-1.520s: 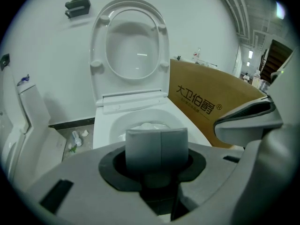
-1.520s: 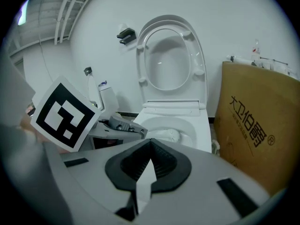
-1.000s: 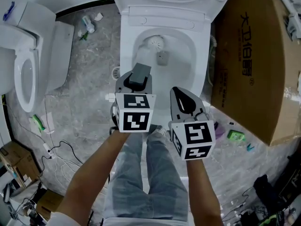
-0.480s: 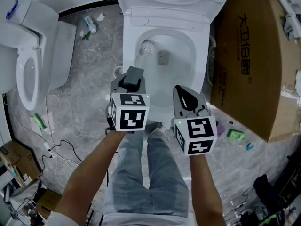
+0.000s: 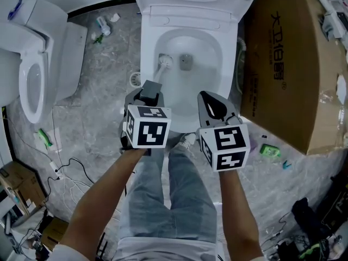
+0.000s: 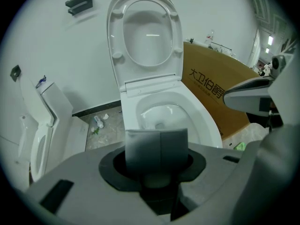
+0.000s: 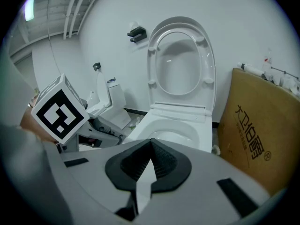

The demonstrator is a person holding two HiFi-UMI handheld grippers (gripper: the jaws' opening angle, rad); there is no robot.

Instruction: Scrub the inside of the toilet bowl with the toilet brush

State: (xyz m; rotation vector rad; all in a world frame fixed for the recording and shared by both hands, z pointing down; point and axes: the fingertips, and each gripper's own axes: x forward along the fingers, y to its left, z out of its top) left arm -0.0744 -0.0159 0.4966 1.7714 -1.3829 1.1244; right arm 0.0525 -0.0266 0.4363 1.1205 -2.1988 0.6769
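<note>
In clamped left tongs (image 6: pixel 157 146), toilet brush (image 5: pixel 163 61).

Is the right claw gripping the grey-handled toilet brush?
No, the right claw is shut on nothing; the left claw holds the grey-handled toilet brush.

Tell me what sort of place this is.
Probably a storeroom or test space for bathroom fixtures, not a working bathroom: an open toilet and a second toilet stand near each other, a big cardboard box sits beside the open one, and loose cables lie on the floor.
</note>
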